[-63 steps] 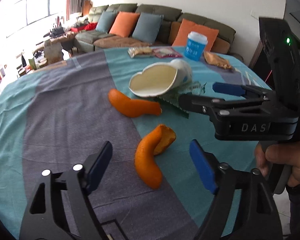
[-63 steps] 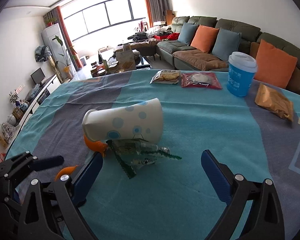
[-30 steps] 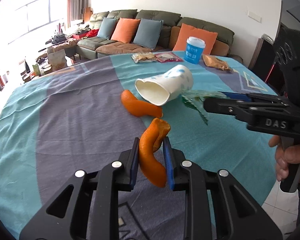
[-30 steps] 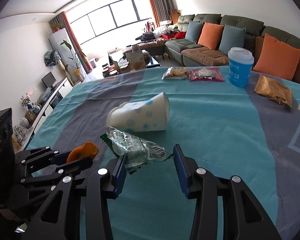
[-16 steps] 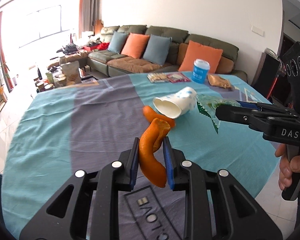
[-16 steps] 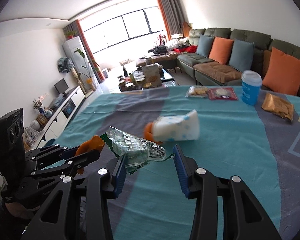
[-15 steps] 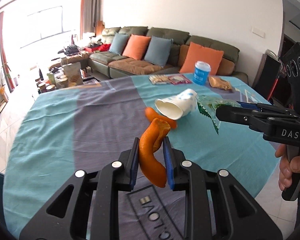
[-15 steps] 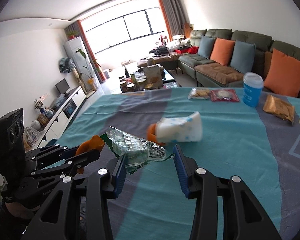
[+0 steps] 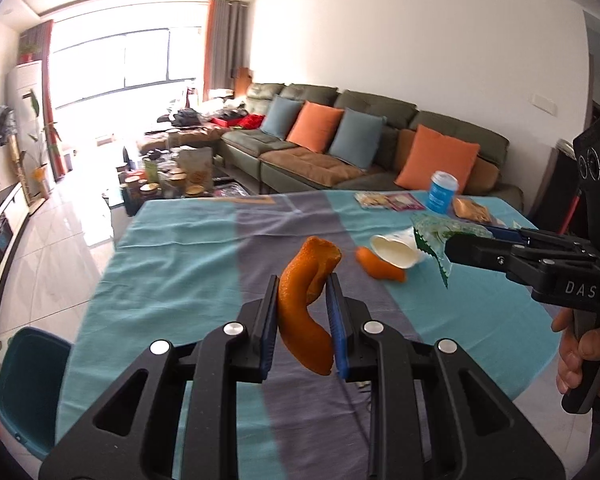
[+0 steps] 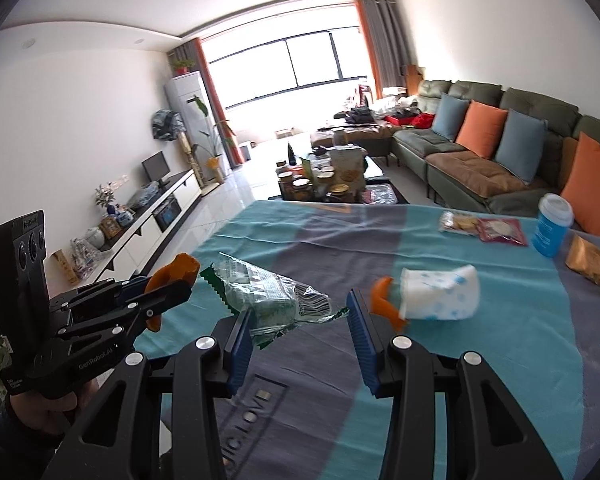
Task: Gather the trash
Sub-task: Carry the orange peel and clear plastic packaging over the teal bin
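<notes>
orange peel [image 9: 304,304], curved strip, clamped upright between the blue pads of the left gripper [image 9: 303,312], lifted clear above the tablecloth [image 9: 172,248]; upper end curls over past the fingertips. crumpled clear wrapper [image 10: 268,300] with green zigzag edge and barcode, held off the table in the right gripper [image 10: 300,340]: one end pinched against the left pad, the right pad standing apart from it, so whether both pads press on it cannot be told. second orange peel [image 9: 380,266], lying on the teal and grey tablecloth, touching the mouth of a tipped paper cup [image 9: 396,246], white with blue dots, on its side toward the far right. blue lidded cup [image 10: 550,226], upright, far right of the table, near a brown snack packet [image 10: 590,262] and two flat snack packets [image 10: 482,226]. teal bin [image 9: 28,388], on the floor just beside the table's near left edge. person's hand [image 9: 588,354] on the right gripper's handle. green sofa [image 10: 500,140] with orange and blue cushions beyond the table.
</notes>
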